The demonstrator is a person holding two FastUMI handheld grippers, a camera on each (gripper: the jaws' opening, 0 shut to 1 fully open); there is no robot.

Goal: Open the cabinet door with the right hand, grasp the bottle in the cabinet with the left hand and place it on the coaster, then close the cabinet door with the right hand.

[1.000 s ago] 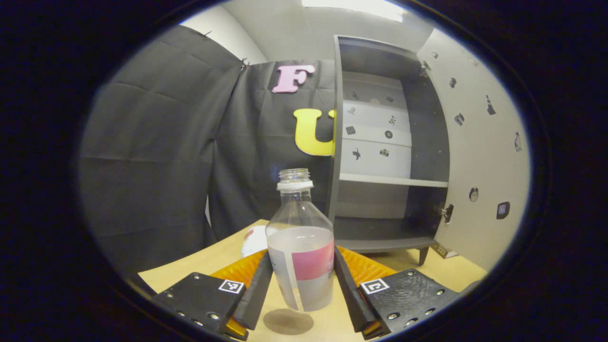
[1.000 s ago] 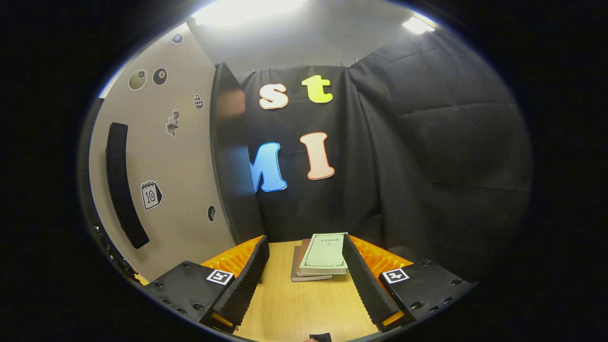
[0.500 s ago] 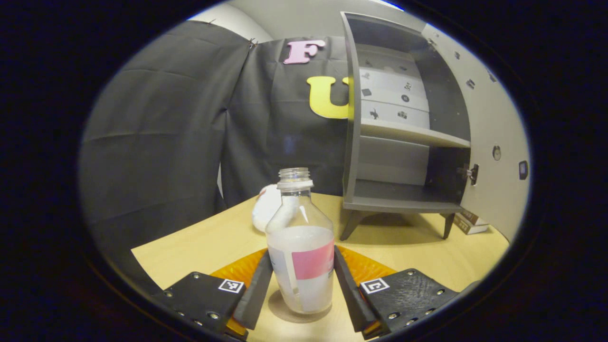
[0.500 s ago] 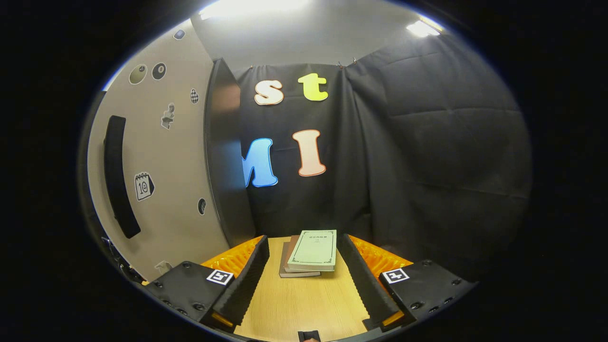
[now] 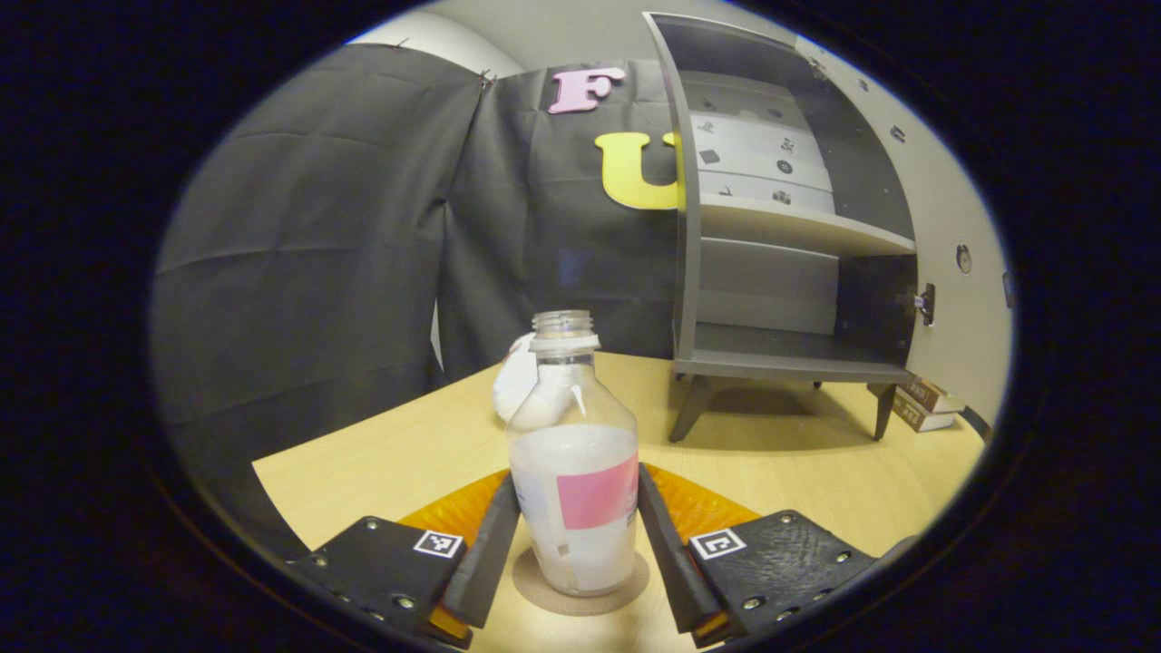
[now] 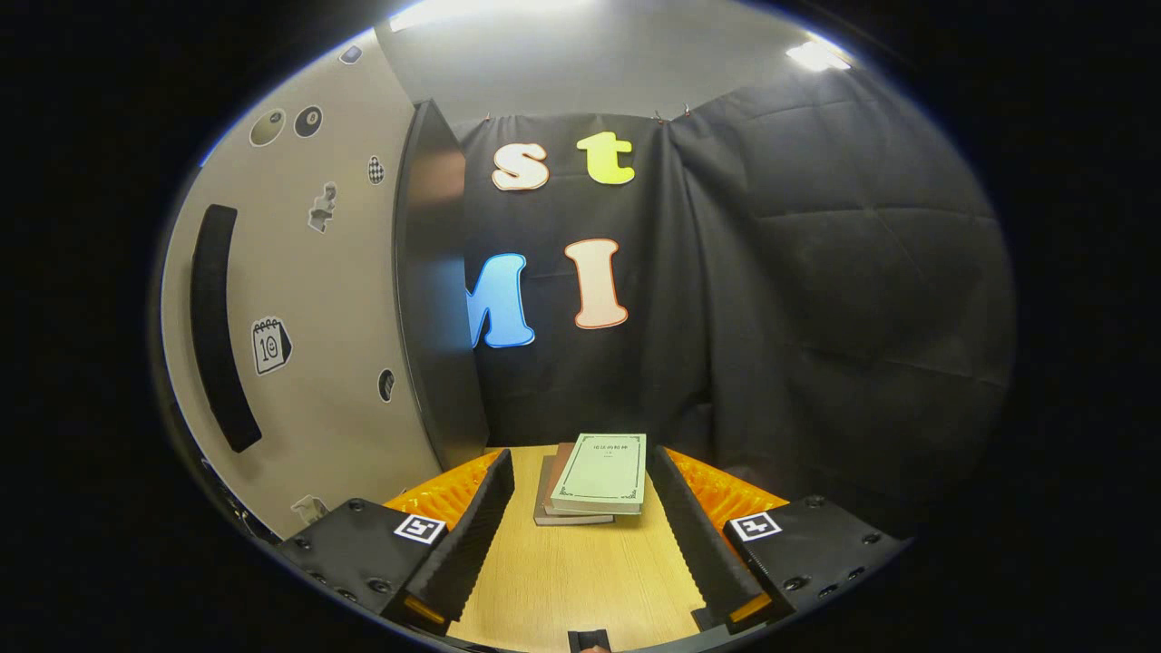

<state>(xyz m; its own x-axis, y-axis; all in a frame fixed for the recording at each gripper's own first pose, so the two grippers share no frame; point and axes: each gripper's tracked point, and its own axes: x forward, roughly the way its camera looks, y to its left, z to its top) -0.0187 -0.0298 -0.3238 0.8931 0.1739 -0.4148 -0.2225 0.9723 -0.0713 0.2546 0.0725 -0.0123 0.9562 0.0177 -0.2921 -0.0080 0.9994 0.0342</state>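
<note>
A: Left gripper view first. Which step is in hand?

B: Placement. The left hand-held gripper (image 5: 578, 535) pinches the bottle (image 5: 573, 472), one finger pressed on each side of its lower body. The bottle stands upright between the fingers, directly ahead of the camera, and its base appears to rest on the round brown coaster (image 5: 580, 589) on the surface (image 5: 381, 462).

A: And the cabinet?

B: The cabinet (image 5: 780, 263) stands ahead and to the right of this hand-held gripper, well apart, with its shelves bare and its door (image 5: 961, 272) swung open at the far right. A white object sits just behind the bottle; I cannot tell what it is.

A: Next move?

B: In my judgement, spread the fingers and withdraw straight back, without tipping the uncapped bottle.

A: Right gripper view?

B: The right hand-held gripper (image 6: 580, 526) is spread and holds nothing. A stack of books (image 6: 594, 476) lies ahead between its fingers, not touched. The open door's face, with its dark handle (image 6: 213, 326), stands to the left of the fingers. Closing calls for this hand-held gripper to reach that door and push it shut.
</note>
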